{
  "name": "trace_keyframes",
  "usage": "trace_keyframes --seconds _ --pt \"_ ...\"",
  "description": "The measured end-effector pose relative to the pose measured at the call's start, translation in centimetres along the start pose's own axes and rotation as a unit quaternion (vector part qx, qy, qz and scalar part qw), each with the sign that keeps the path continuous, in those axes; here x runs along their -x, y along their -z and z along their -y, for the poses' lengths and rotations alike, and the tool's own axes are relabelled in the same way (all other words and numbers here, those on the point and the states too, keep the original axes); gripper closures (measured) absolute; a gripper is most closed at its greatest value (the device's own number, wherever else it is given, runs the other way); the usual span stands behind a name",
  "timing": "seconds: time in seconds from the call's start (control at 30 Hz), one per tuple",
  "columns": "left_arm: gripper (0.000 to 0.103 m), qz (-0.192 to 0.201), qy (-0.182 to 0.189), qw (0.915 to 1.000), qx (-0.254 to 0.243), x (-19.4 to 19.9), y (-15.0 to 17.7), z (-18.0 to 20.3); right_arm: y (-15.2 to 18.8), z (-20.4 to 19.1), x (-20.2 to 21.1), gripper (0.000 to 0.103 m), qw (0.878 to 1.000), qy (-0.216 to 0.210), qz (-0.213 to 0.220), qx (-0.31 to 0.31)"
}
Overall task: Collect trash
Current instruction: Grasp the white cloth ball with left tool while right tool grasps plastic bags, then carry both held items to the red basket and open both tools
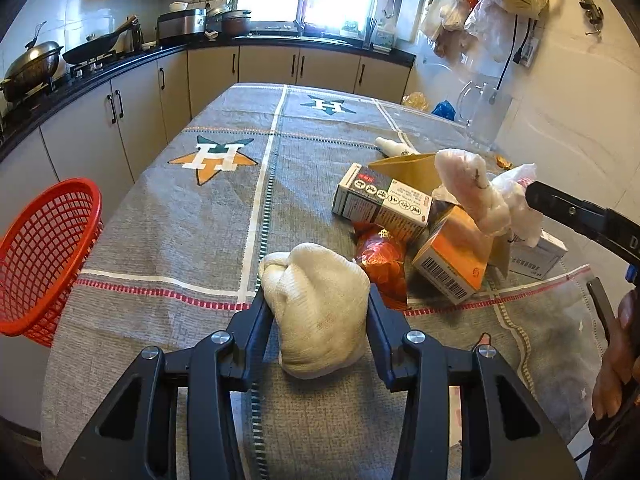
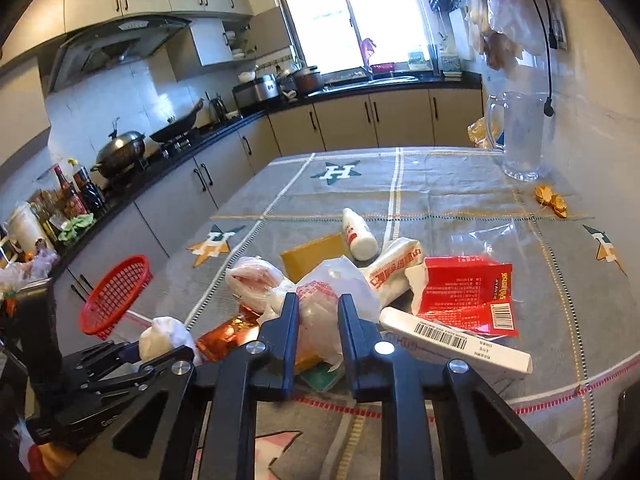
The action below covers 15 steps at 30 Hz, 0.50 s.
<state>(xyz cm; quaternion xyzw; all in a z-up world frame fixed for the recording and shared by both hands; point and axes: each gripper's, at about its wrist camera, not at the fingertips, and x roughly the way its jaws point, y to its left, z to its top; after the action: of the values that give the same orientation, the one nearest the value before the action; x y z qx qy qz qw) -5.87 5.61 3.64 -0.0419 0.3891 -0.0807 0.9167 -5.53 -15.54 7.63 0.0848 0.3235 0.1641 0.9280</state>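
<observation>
Nearest to me, my left gripper (image 1: 320, 300) is clamped on a balled-up white cloth (image 1: 320, 308), its pads pressing both sides just above the grey tablecloth (image 1: 200, 220). My right gripper (image 2: 319, 312) has pinched narrow onto a crumpled white plastic bag (image 2: 332, 292) at the near edge of the trash pile; the left view shows the bag lifted off the heap in that gripper.

Just beyond lie the rest of the scraps: a long white box with a barcode (image 2: 456, 344) beside my right fingers, a torn red wrapper (image 2: 464, 292) behind it, an orange box (image 1: 452, 256), a grey-white carton with red seals (image 1: 380, 200), a shiny red-orange foil bag (image 1: 380, 264), a tan cardboard piece (image 2: 316, 256) and a small white bottle (image 2: 358, 232) lying on its side.

The red mesh basket (image 1: 44, 256) sits at the table's left edge, well apart from the pile; I see nothing inside it.

Farther back, a clear plastic pitcher (image 2: 522, 136) stands by the wall; I cannot tell whether it holds anything.
</observation>
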Motion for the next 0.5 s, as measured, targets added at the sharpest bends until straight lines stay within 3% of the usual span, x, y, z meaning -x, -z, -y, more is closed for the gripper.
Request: trace_keyframes --seconds 0.5 --pt "0.060 0.030 -0.015 0.9993 0.015 2.8 -1.0 -2.3 -0.2 -3.6 0.5 0.082 0.999 -0.041 0.003 0.008"
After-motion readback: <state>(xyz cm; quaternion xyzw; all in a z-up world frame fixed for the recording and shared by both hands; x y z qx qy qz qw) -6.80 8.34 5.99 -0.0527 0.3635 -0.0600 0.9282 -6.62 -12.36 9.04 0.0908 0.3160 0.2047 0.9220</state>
